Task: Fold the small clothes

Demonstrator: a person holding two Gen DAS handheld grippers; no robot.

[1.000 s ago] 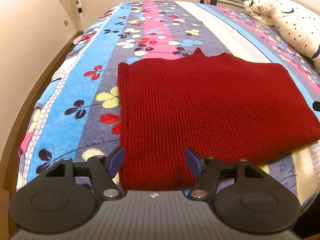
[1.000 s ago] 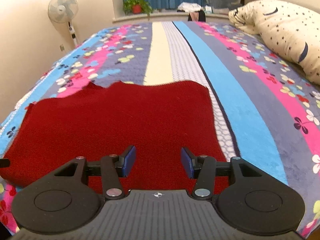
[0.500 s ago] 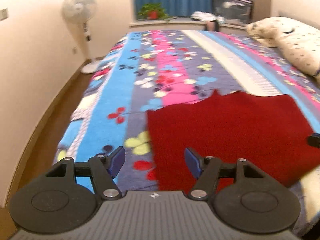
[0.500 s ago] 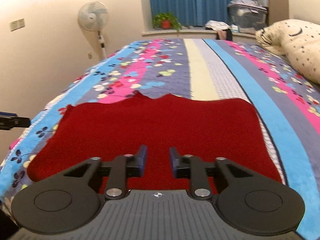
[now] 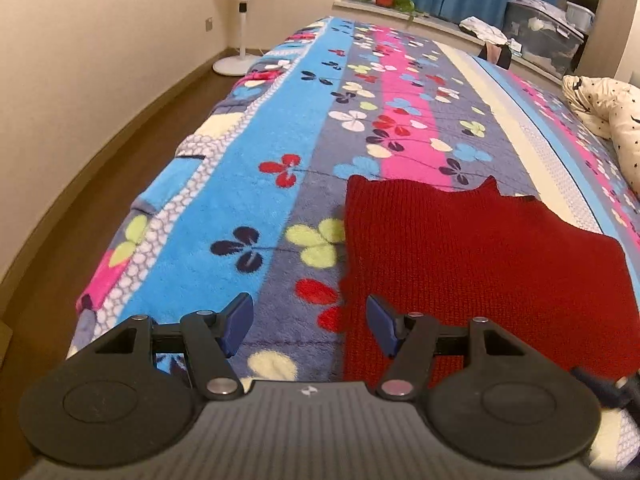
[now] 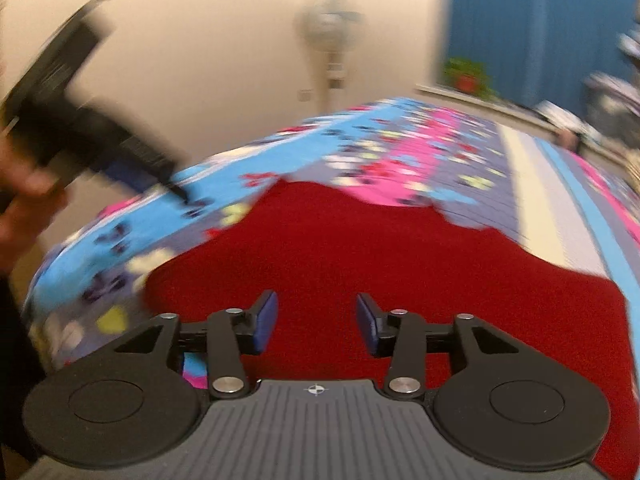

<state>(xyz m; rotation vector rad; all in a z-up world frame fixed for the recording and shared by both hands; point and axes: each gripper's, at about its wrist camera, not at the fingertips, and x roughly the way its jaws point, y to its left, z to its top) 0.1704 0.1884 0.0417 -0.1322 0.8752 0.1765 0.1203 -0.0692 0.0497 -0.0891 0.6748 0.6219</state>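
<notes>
On the near end of the bed [image 5: 256,184], a red knit garment [image 5: 460,264] lies flat, already doubled into a rough rectangle with a small peak on its far edge. Left claw [image 5: 307,326] hangs wide over the garment's left edge, nothing between its pads. Right claw [image 6: 317,326] is opening above the red cloth, also empty; that view is smeared. For the next fold, I would judge it best to bring each claw low to a near corner, pinch both layers together, then lift evenly so the knit does not drag or bunch.
</notes>
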